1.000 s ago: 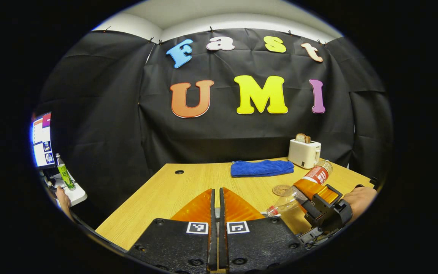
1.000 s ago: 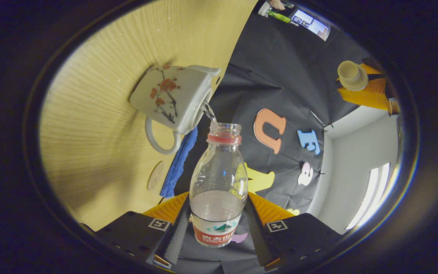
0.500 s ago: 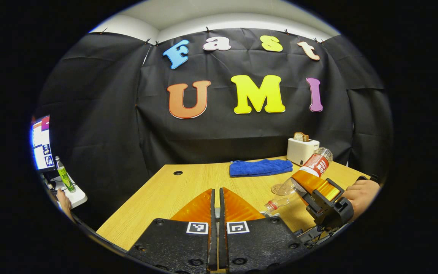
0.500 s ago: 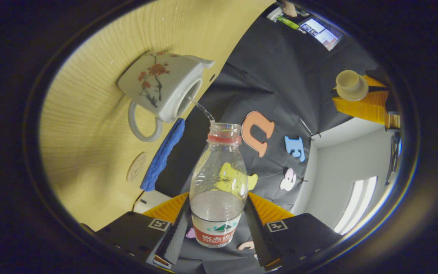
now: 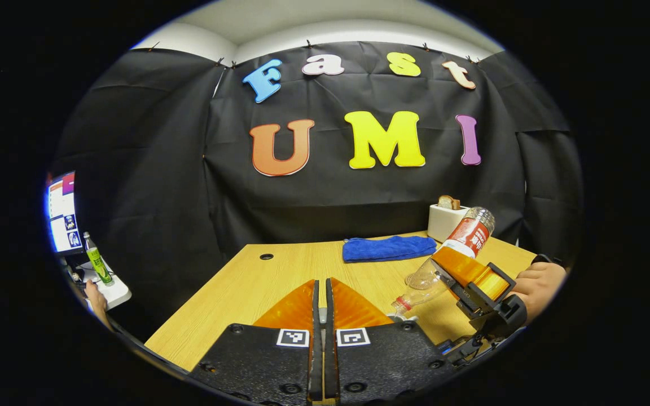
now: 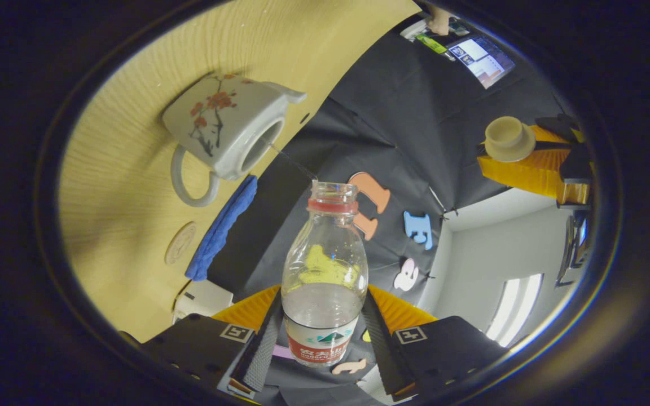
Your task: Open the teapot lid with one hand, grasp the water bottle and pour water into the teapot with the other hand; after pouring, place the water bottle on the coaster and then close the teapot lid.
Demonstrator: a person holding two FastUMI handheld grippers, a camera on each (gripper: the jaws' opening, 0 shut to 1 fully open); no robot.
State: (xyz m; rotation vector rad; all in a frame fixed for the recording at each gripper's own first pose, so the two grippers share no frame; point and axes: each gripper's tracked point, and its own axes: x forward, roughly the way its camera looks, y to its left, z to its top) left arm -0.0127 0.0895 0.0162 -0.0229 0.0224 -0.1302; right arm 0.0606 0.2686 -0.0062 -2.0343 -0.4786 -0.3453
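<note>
In the right gripper view the right gripper (image 6: 325, 332) has its jaws pinching the water bottle (image 6: 325, 270) around the labelled lower body, mouth pointing away and tipped toward the teapot (image 6: 226, 127). Only a thin thread of water now runs from the mouth to the teapot's open top; half a second ago the stream was thicker and the mouth was closer to the opening, so the bottle has been backing off and righting. I judge the pour to be ending, with the set-down on the coaster (image 6: 180, 243) next.

The teapot stands on the bench (image 6: 133, 169) lidless, its handle turned toward the coaster. Beyond the coaster lies the blue towel (image 6: 220, 231), then a white toaster (image 6: 203, 299) near the bench's far edge. The coaster sits apart from teapot and towel, with bare wood around it, so there looks to be room to lower the bottle upright.

In the left gripper view the left gripper (image 5: 320, 299) shows its jaws pressed nearly together; the right gripper view shows it held aloft with the teapot lid (image 6: 508, 138) pinched by its knob, well clear of the pour. The near-left stretch of bench is open, up to a small hole (image 5: 266, 256) near the far-left corner. The lid must wait until the bottle is parked.
</note>
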